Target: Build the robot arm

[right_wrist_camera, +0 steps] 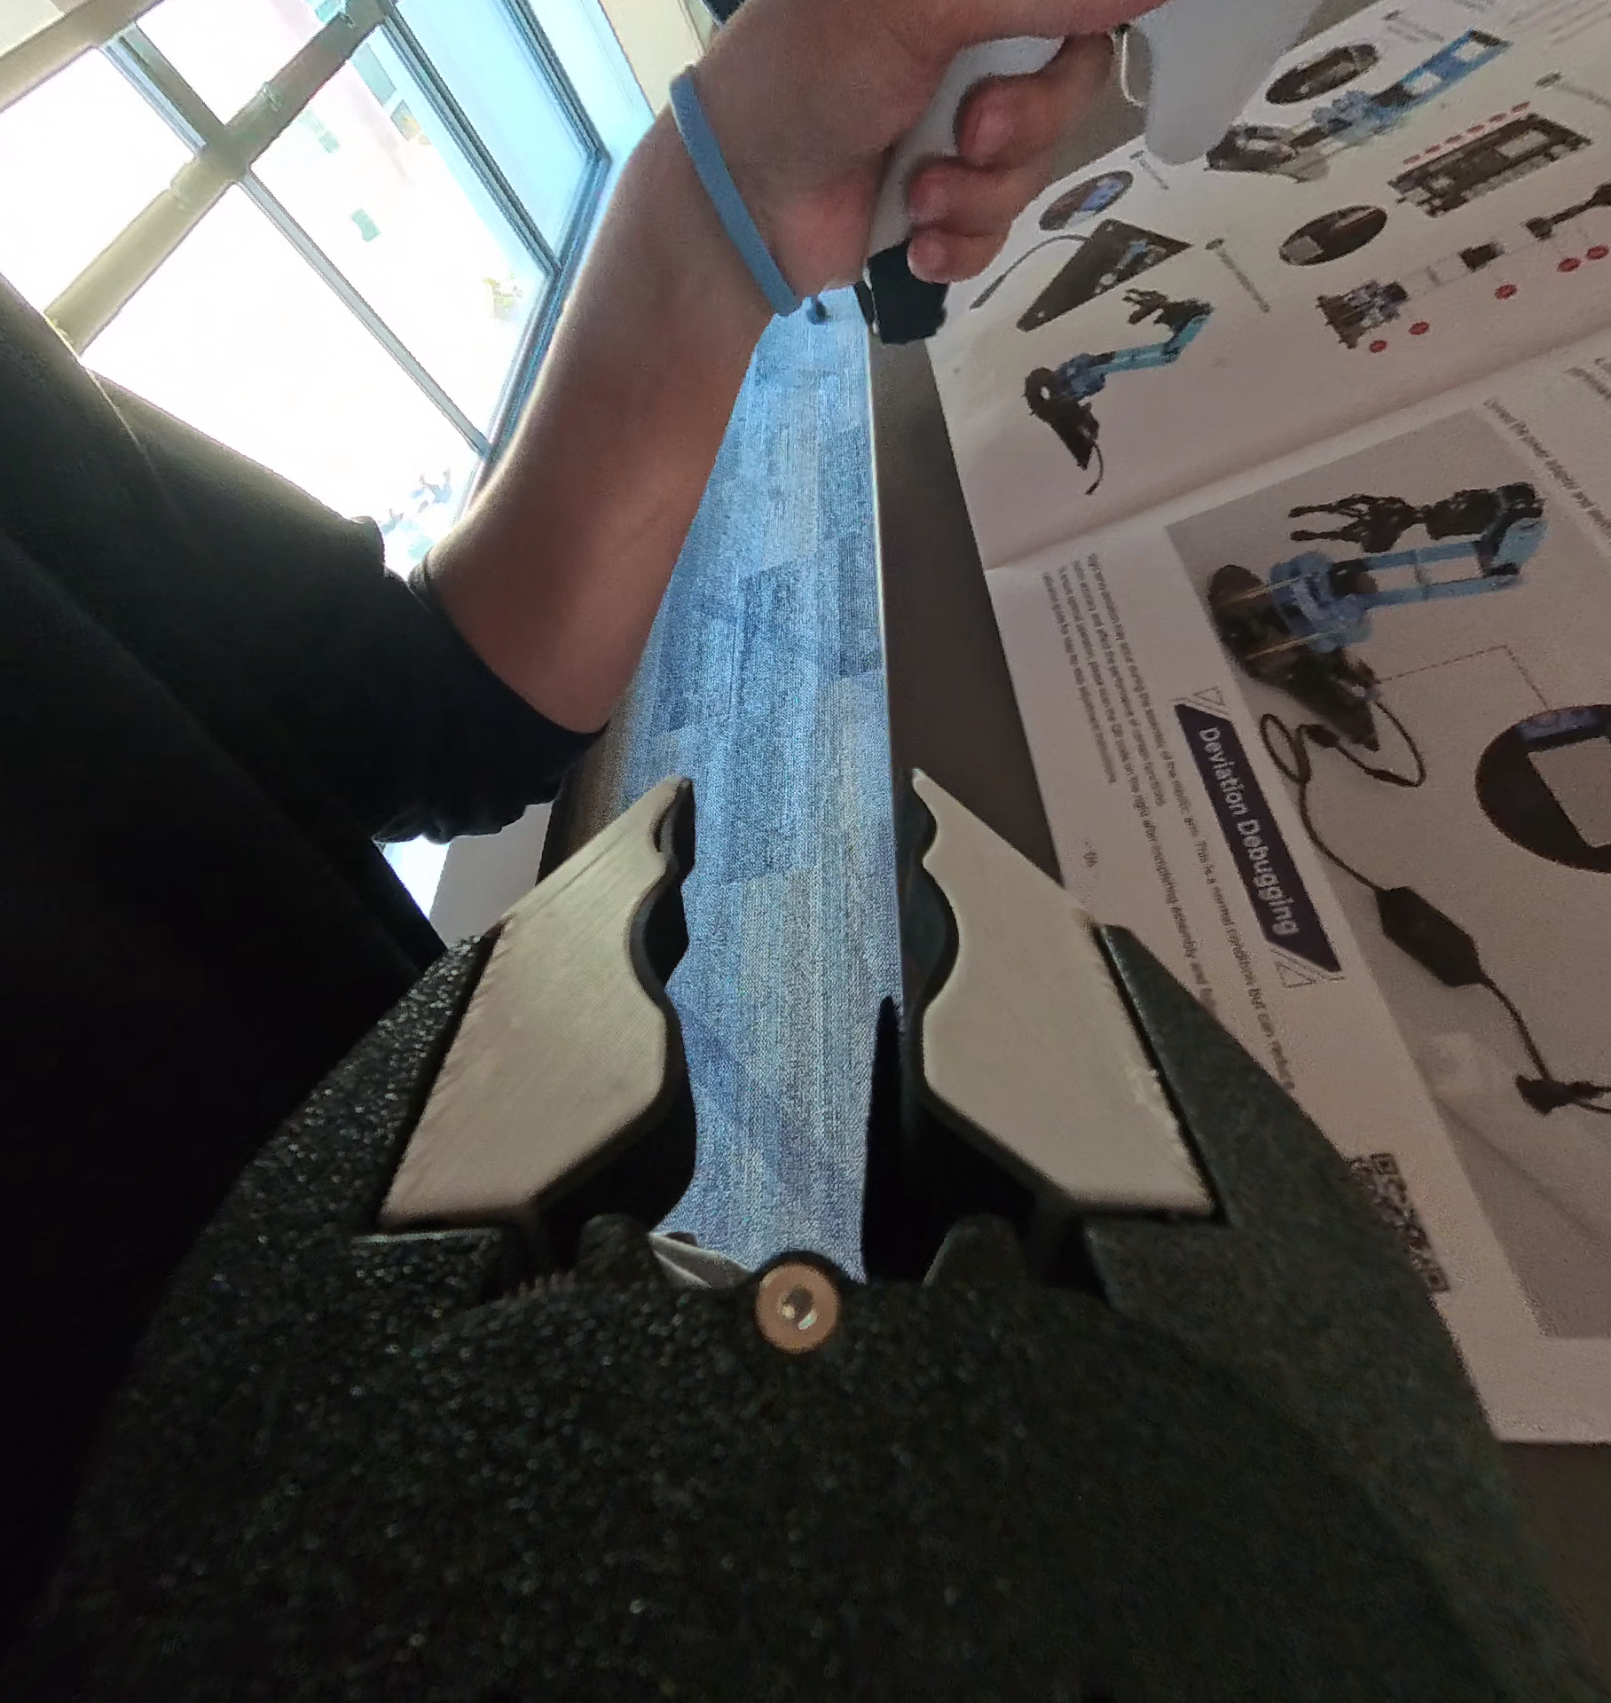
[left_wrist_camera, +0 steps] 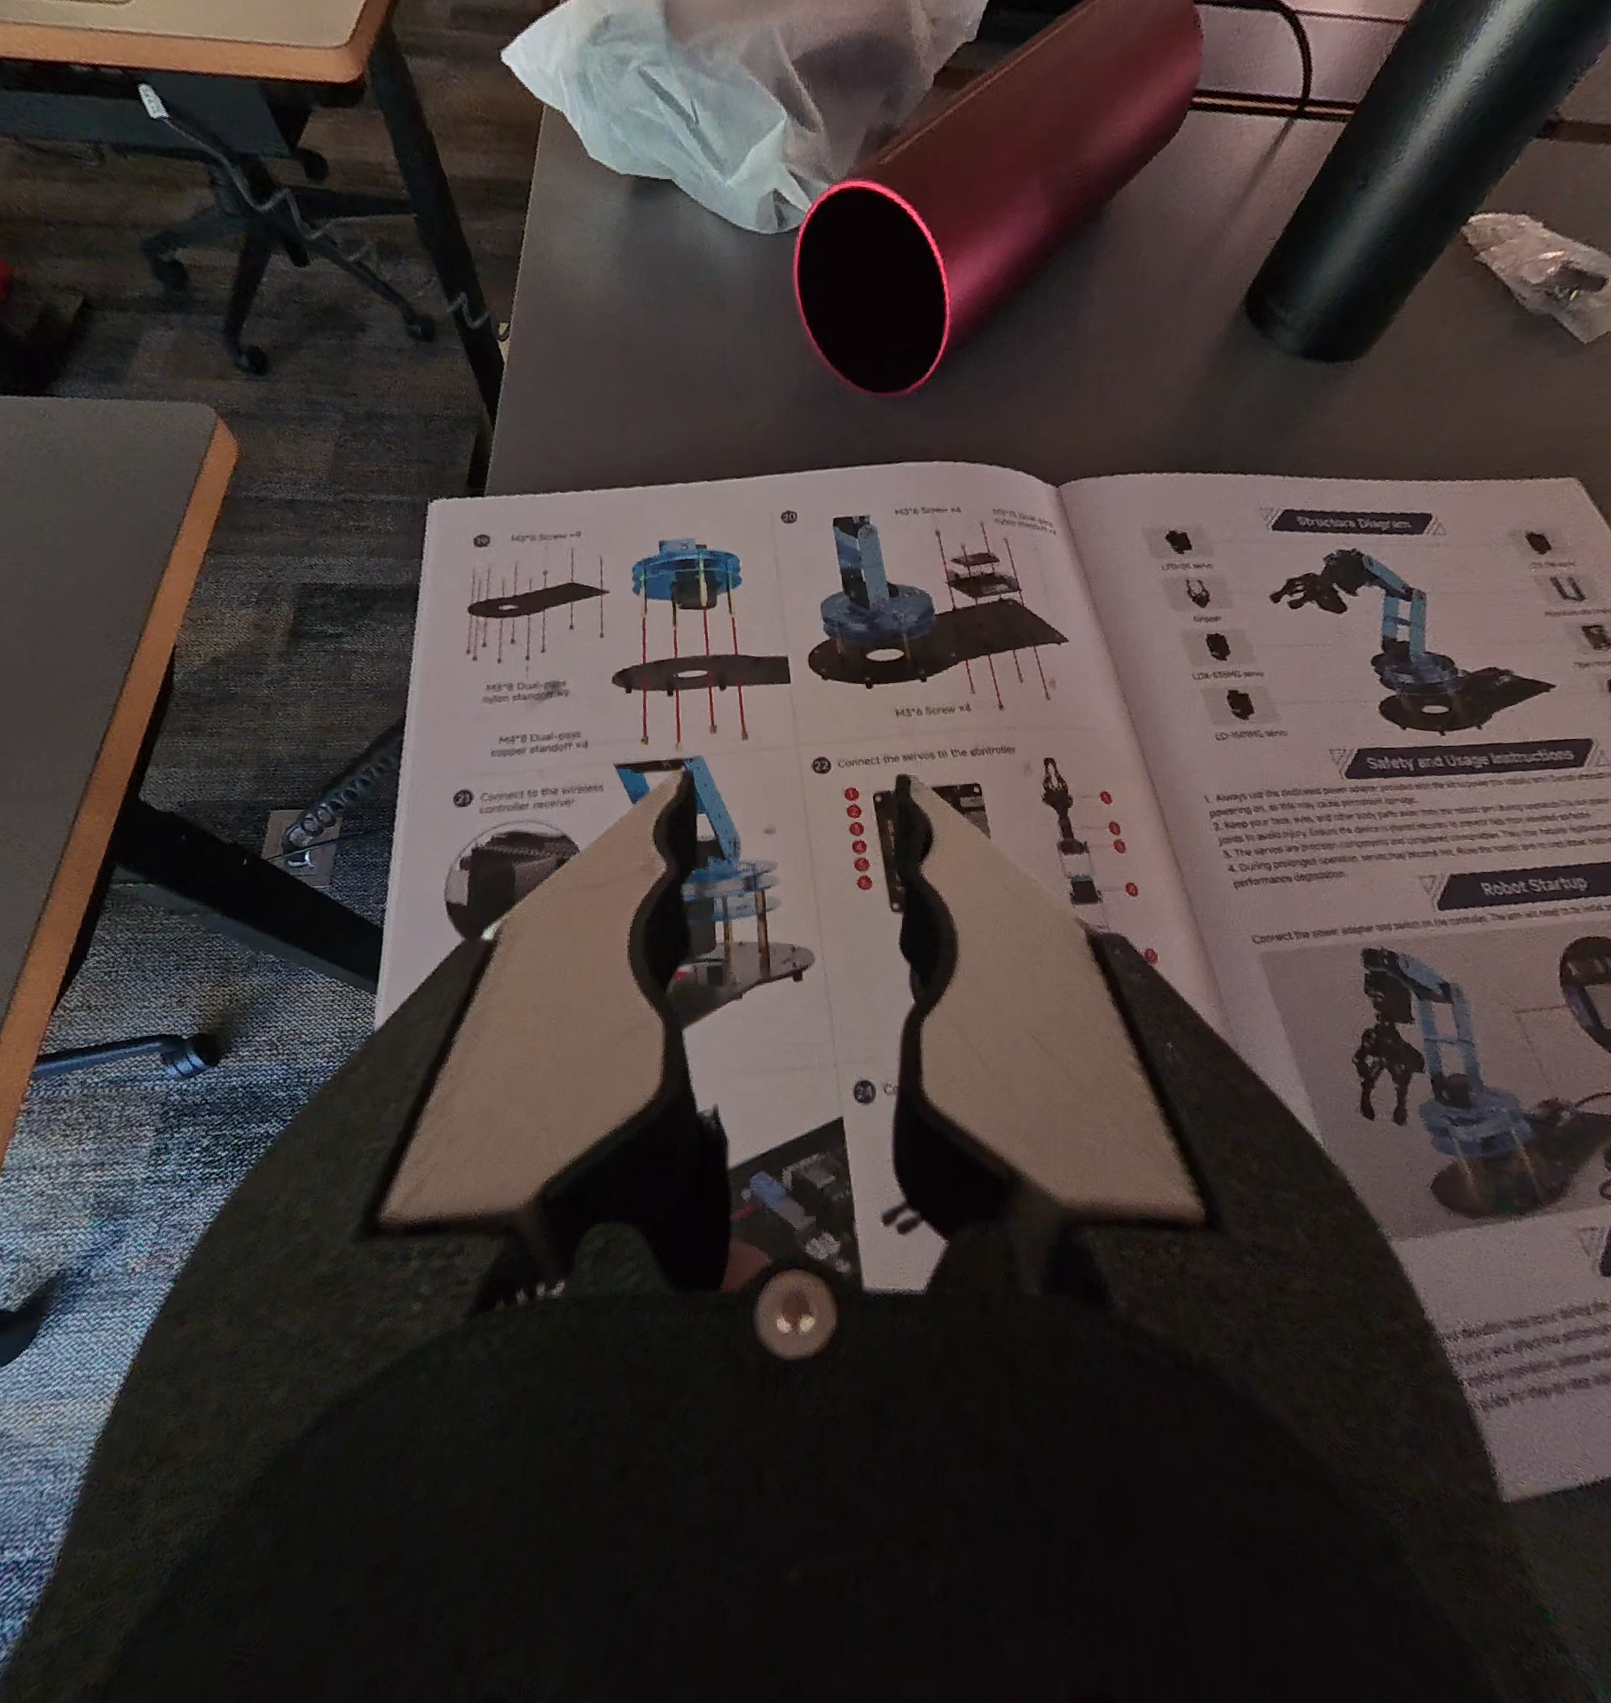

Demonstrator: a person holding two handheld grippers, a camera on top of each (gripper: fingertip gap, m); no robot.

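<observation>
Directly beneath the left gripper (left_wrist_camera: 794,788) lies an open instruction booklet (left_wrist_camera: 968,700), its printed pages spread flat on a dark grey table (left_wrist_camera: 1152,415). The jaws stand apart with nothing between them, the fingertips hovering over the lower part of the left-hand page; whether they touch the paper cannot be told. Beyond the booklet's far edge, ahead of the fingers and slightly to the right, a red tube (left_wrist_camera: 995,184) lies on its side with its open mouth turned toward the gripper. Behind the tube sits a crumpled sheet of white wrapping (left_wrist_camera: 719,101). Farther right, a black cylinder (left_wrist_camera: 1410,175) lies across the table, and just beyond it a small clear bag (left_wrist_camera: 1558,267) of hardware. To the left, off the table, are another desk (left_wrist_camera: 64,645) with a wood-coloured edge, carpet, and the wheeled base of a chair (left_wrist_camera: 276,249).

Meanwhile the right gripper (right_wrist_camera: 800,792) is turned on its side at the near edge of the same table, its jaws likewise apart and empty. Blue-grey carpet (right_wrist_camera: 783,645) shows through the gap between the fingers, and the table edge runs close along the right finger. The booklet (right_wrist_camera: 1336,737) lies to the right of the gripper. Ahead, a hand (right_wrist_camera: 876,157) wearing a blue wristband (right_wrist_camera: 728,193) grips a white handle above the booklet's far page. Left of that are a dark sleeve and, farthest off, bright windows (right_wrist_camera: 323,230).
</observation>
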